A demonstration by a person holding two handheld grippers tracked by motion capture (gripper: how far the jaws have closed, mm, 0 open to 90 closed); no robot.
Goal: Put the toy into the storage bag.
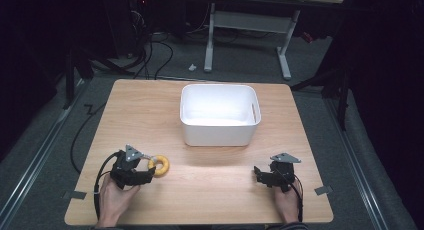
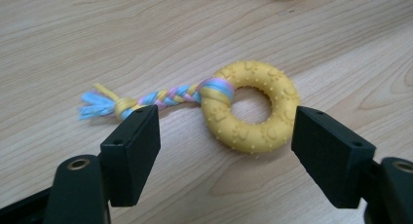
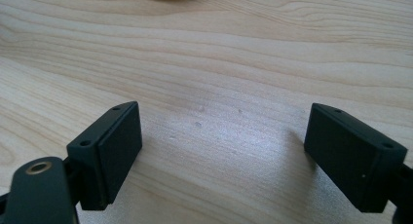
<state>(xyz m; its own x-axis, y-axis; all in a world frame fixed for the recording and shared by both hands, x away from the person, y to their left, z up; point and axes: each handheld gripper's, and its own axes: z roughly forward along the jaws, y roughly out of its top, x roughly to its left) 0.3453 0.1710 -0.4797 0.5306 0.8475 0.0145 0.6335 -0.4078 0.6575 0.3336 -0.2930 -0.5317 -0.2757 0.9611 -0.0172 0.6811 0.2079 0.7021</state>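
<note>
Item, near left: your left hand (image 1: pixel 114 197) holds the left gripper (image 2: pixel 226 146) low over the light wooden table (image 1: pixel 150 110). Its jaws are spread wide and grip nothing. In the left gripper view the yellow rubber ring toy with raised paw prints and small studs (image 2: pixel 251 107) lies flat on the wood between the two black jaws, closer to the right-hand one; whether that jaw touches the ring cannot be told.

Item, attached to the ring: a braided fabric tail of blue, pink and yellow strands (image 2: pixel 160 97), knotted round the ring and ending in a frayed blue and yellow tuft beyond a yellow knot. In that view it runs leftward, passing just beyond the tip of the left-hand jaw.

Item, centre and far: a white rectangular plastic bin (image 1: pixel 219 114), open-topped, standing upright on the table, well apart from the ring toy.

Item, near right: your right hand (image 1: pixel 286 202) holds the right gripper (image 3: pixel 221 151) just above bare wood. Its jaws stand wide apart, with nothing between them.
</note>
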